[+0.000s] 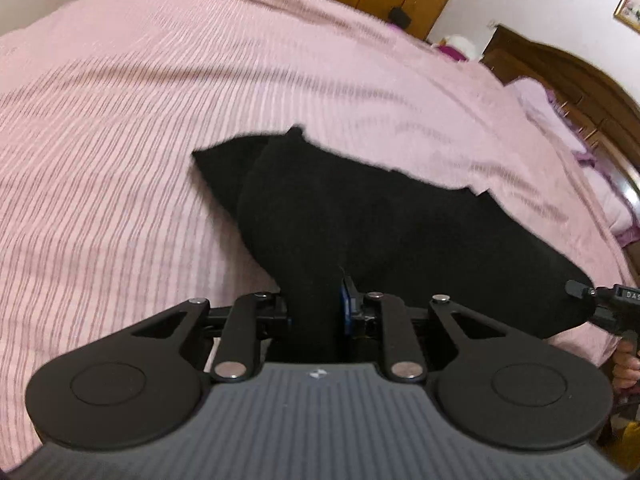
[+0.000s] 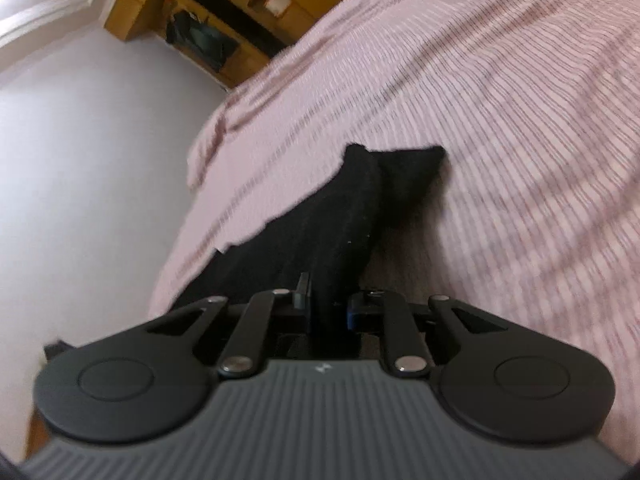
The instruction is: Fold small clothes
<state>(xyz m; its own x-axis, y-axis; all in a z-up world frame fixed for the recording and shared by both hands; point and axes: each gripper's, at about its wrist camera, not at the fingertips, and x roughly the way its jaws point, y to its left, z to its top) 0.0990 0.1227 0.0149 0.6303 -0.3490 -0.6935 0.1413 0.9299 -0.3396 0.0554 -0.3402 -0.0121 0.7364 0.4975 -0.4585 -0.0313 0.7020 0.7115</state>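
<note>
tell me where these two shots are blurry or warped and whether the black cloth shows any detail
Left wrist view: the pink striped bedspread is motion-smeared and bulges from fisheye; the black garment is a near-featureless dark mass. Right wrist view: bedspread stripes streak with blur, the wooden shelves are soft and tilted, and the garment shows only faint ribbing.

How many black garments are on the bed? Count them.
1: a black garment on the pink bedspread, pinched at its near edge by both tools. Others may lie hidden beneath it.
</note>
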